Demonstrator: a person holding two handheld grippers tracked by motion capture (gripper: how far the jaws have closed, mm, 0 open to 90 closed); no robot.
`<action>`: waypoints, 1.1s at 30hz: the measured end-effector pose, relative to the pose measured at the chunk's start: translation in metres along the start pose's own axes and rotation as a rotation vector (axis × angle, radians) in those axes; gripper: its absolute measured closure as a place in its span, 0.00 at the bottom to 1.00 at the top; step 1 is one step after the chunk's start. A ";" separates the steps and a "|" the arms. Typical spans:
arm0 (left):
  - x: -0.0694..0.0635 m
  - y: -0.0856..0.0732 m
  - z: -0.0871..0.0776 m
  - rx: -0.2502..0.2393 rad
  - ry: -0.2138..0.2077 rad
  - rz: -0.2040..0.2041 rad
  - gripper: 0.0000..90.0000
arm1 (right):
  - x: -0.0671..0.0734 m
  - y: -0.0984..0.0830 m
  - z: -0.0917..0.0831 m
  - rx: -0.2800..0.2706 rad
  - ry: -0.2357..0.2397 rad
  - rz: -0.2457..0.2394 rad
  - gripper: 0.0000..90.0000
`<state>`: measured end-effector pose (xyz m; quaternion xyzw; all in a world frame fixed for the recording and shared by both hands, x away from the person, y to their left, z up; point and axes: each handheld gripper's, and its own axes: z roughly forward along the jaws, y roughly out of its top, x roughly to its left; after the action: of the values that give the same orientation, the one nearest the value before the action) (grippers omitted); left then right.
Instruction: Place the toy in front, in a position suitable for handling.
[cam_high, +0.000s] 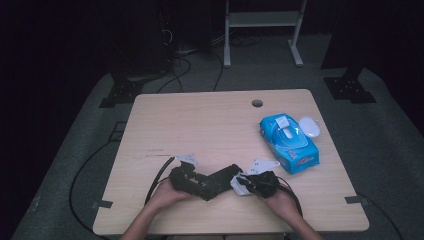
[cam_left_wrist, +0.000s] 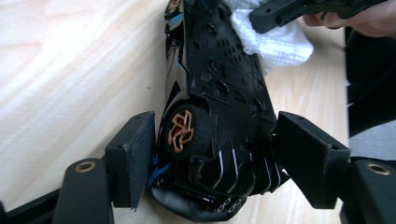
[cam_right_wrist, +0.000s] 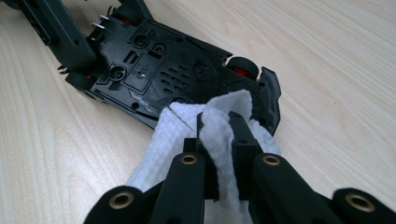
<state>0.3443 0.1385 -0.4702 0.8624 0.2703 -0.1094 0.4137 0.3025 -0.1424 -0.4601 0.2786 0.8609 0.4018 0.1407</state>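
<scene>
From above, a black toy car (cam_high: 207, 182) is lying near the front edge of the desk (cam_high: 200, 125), well to the near left of the blue wipes pack (cam_high: 289, 142); the left tongs (cam_high: 192, 172) are holding its rear while the right tongs (cam_high: 245, 182) are meeting its nose. Along the left tongs, the car is sitting tipped on its side, underside showing, with the pads pressing its tail on either side of a gold-spoked wheel (cam_left_wrist: 181, 132). Along the right tongs, the jaws are pinching a white wipe (cam_right_wrist: 219, 126) shut against the car's front. I reckon a hard rub could twist the car out of that grip, or drag the wipe loose.
</scene>
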 end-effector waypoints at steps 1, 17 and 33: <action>0.000 0.000 0.001 0.002 -0.009 -0.004 0.34 | 0.001 -0.001 0.000 -0.001 -0.003 0.003 0.95; -0.027 0.012 0.005 0.019 0.150 0.249 0.38 | -0.001 0.003 -0.003 0.004 0.036 0.020 0.95; -0.060 0.009 0.015 0.036 0.421 0.630 0.38 | -0.012 0.061 0.016 -0.072 0.032 0.032 0.95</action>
<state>0.3000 0.0993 -0.4487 0.9140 0.0687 0.1980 0.3475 0.3422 -0.1080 -0.4234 0.2808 0.8435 0.4389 0.1306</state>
